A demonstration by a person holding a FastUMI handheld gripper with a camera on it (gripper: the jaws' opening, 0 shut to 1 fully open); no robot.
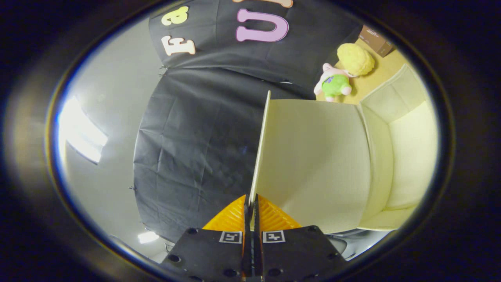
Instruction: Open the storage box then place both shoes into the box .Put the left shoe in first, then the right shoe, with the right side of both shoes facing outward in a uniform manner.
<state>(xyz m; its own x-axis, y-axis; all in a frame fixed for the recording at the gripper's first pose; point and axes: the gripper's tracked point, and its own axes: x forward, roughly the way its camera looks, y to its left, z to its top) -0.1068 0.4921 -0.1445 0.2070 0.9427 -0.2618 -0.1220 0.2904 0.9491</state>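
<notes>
My gripper (251, 203) is shut on the thin edge of the storage box's lid (313, 156), a cream-coloured flap seen edge-on between the fingers. The lid is swung up and stands raised, its inner face spreading away beside the fingers. Past the lid I see the box's cream interior (407, 152) with its walls and corner. The view is tilted, with the booth's black cloth wall (195, 141) beyond the lid's edge.
A plush toy (338, 80) with a yellow head, pink body and green front lies on the tan table surface (385, 68) beyond the box. A brown cardboard box (375, 39) sits farther off. Bright ceiling lights (80, 131) show on the other side.
</notes>
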